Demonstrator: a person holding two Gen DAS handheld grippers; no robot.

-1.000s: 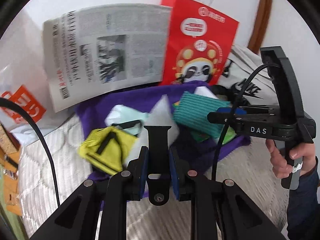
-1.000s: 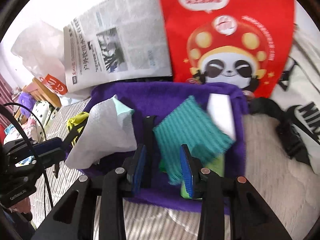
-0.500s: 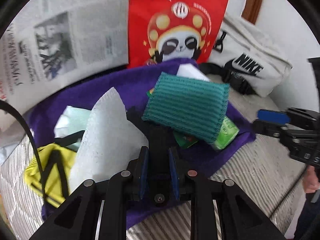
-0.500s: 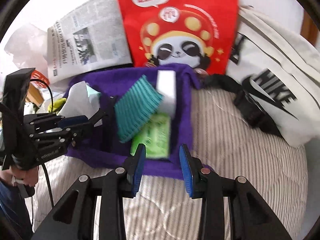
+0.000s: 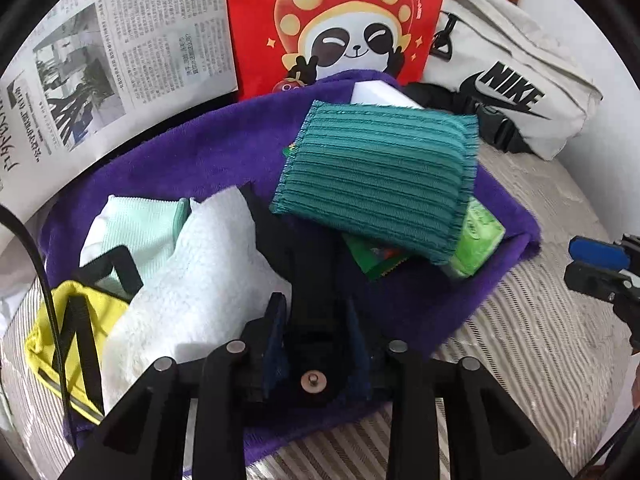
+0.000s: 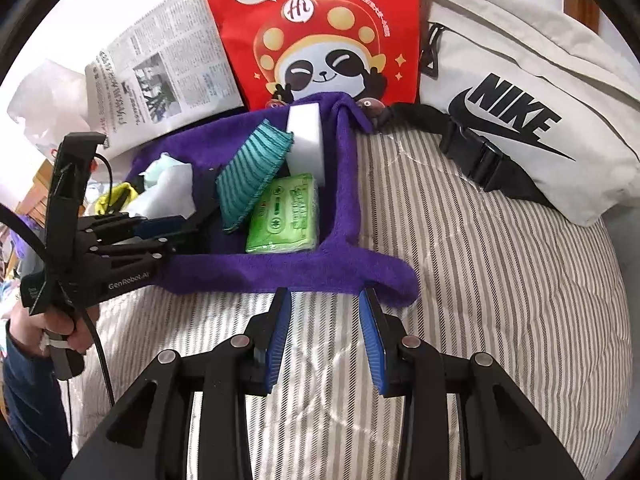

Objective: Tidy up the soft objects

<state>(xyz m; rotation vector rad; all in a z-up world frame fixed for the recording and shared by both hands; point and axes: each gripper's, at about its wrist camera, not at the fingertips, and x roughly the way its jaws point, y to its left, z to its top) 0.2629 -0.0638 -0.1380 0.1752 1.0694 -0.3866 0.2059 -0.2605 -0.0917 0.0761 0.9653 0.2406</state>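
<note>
A purple towel [image 5: 200, 152] lies on the bed with soft things piled on it. On it are a teal ribbed cloth [image 5: 376, 184], a green tissue pack [image 5: 476, 240], a white sponge block [image 5: 380, 96], a white fluffy cloth [image 5: 200, 280], a mint cloth [image 5: 136, 232] and a yellow pouch [image 5: 60, 336]. My left gripper [image 5: 316, 336] hangs low over the towel. Its jaws are opening around a black strap [image 5: 296, 248], and the pads look just off it. My right gripper [image 6: 324, 328] stands open and empty over the bedding, just short of the towel's [image 6: 344, 184] near edge.
A red panda bag [image 5: 340, 20] and a newspaper [image 5: 120, 60] stand behind the towel. A white Nike bag [image 6: 520, 92] with a black buckle strap lies to the right. Striped bedding [image 6: 500, 280] spreads out in front and to the right. A hand [image 6: 60, 328] holds the left gripper's grip.
The left gripper has dropped closer to the pile and its jaws have widened around the black strap. The right gripper has drawn back from the teal cloth to the towel's near edge.
</note>
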